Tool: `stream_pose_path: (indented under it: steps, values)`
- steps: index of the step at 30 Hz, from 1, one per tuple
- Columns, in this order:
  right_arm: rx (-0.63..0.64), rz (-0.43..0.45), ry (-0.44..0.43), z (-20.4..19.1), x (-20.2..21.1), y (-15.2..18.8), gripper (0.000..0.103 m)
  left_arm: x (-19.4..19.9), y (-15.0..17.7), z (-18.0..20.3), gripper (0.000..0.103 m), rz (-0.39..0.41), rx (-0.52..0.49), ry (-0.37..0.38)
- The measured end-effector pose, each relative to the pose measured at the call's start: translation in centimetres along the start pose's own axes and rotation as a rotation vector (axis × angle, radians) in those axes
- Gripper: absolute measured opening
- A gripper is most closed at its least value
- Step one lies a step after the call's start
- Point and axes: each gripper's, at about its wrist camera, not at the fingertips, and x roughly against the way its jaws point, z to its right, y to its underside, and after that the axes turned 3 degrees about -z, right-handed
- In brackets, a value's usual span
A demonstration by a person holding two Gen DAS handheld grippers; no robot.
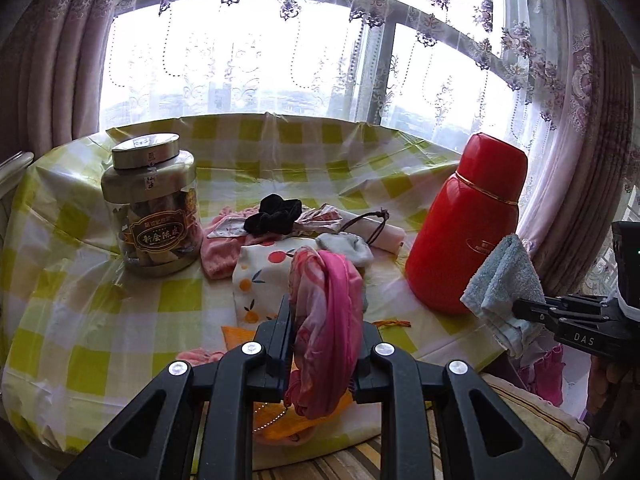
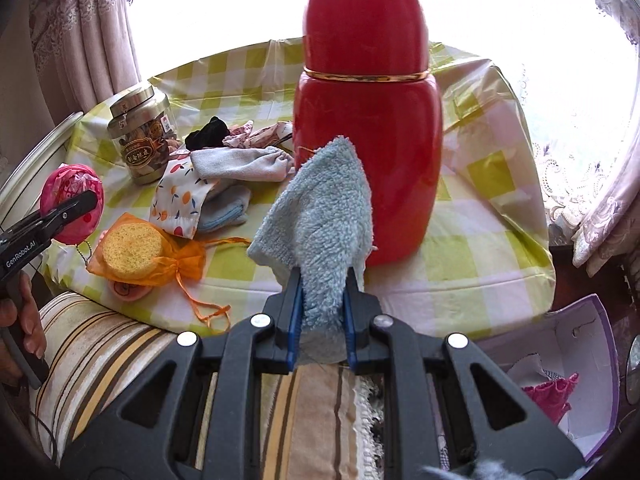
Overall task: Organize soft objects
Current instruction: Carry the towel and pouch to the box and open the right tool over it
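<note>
Currently both fingers clamp cargo: right gripper (image 2: 320,300) on blue towel (image 2: 320,216), left gripper (image 1: 326,316) on pink cloth (image 1: 326,320); purple box (image 2: 576,340) lies right, nearer right gripper.

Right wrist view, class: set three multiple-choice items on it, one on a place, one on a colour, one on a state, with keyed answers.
1. The glass jar stands where, relative to the red flask?
A. left
B. right
C. on top

2. The mesh pouch around the sponge is
A. green
B. orange
C. black

3. The right gripper is
A. open, empty
B. shut on the blue towel
C. shut on the flask

Answers: 1 A, the jar sits at the table's left. 2 B, its netting is orange. 3 B, the towel is pinched between its fingers.
</note>
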Motion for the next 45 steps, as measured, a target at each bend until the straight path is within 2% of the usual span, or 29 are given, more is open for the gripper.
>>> stream_pose_path:
  steps: [16, 22, 36, 39, 42, 43, 44, 45]
  values:
    - [-0.141, -0.001, 0.150, 9.1, 5.1, 4.6, 0.021, -1.1, 0.7, 11.1, 0.022, -0.059, -0.156, 0.191]
    - [-0.185, -0.005, 0.207, 12.0, 6.5, 5.9, 0.021, -1.6, 1.2, 16.1, 0.022, -0.099, -0.228, 0.286]
    - [-0.261, 0.005, 0.325, 16.8, 8.6, 7.7, 0.021, -2.8, 2.8, 26.5, 0.022, -0.187, -0.375, 0.449]
    - [-0.274, 0.005, 0.338, 17.4, 9.0, 8.1, 0.025, -3.0, 3.1, 28.2, 0.023, -0.204, -0.397, 0.488]
    - [-0.291, 0.003, 0.359, 18.0, 9.2, 8.4, 0.026, -3.2, 3.6, 29.7, 0.035, -0.226, -0.433, 0.506]
    - [-0.295, 0.003, 0.363, 18.2, 9.3, 8.5, 0.029, -3.3, 3.8, 29.9, 0.046, -0.227, -0.438, 0.509]
    - [-0.300, 0.002, 0.372, 18.3, 9.3, 8.5, 0.039, -3.2, 3.9, 29.9, 0.055, -0.225, -0.437, 0.513]
    - [-0.305, 0.003, 0.379, 18.5, 9.3, 8.5, 0.045, -3.2, 3.9, 29.9, 0.059, -0.223, -0.435, 0.516]
